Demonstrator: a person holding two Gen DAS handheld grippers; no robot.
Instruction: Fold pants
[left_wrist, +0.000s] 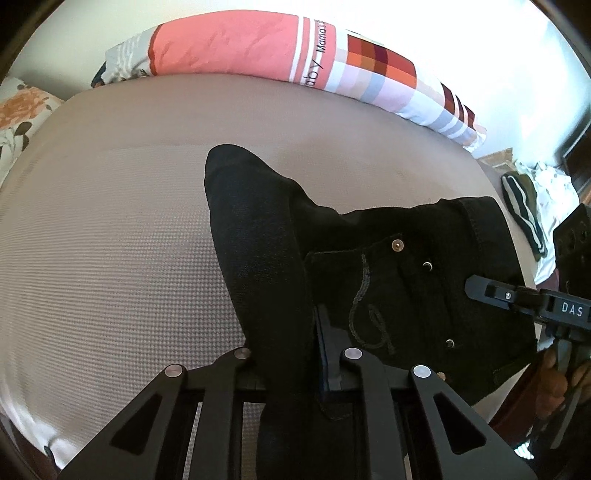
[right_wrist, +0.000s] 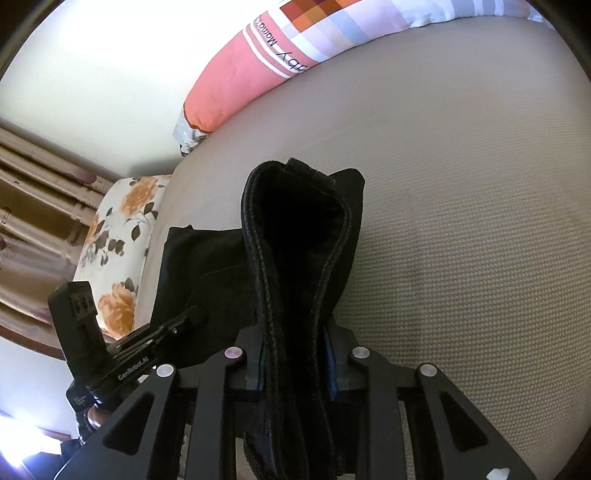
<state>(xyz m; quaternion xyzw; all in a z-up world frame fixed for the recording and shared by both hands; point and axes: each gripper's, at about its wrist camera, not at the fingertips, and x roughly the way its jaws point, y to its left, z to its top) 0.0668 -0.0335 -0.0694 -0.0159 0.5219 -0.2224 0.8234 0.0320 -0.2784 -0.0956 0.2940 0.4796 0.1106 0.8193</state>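
Observation:
Black pants (left_wrist: 369, 240) lie partly lifted on the beige textured mattress (left_wrist: 110, 240), with a stitched back pocket and rivets facing up. At the bottom of the left wrist view, my left gripper (left_wrist: 291, 365) is shut on a fold of the black cloth. My right gripper (left_wrist: 480, 288) reaches in from the right and pinches the waistband edge. In the right wrist view the right gripper (right_wrist: 295, 354) clamps the thick seamed waistband of the pants (right_wrist: 303, 229) between its blue pads. The left gripper (right_wrist: 192, 314) grips the cloth at the left.
A long pink and checked cushion (left_wrist: 240, 48) lies along the bed's far edge. A floral pillow (right_wrist: 118, 240) sits at one end, with a striped curtain (right_wrist: 37, 206) beyond it. Other clothes (left_wrist: 524, 206) are heaped past the bed's right side. A hand (left_wrist: 554, 380) holds the right gripper.

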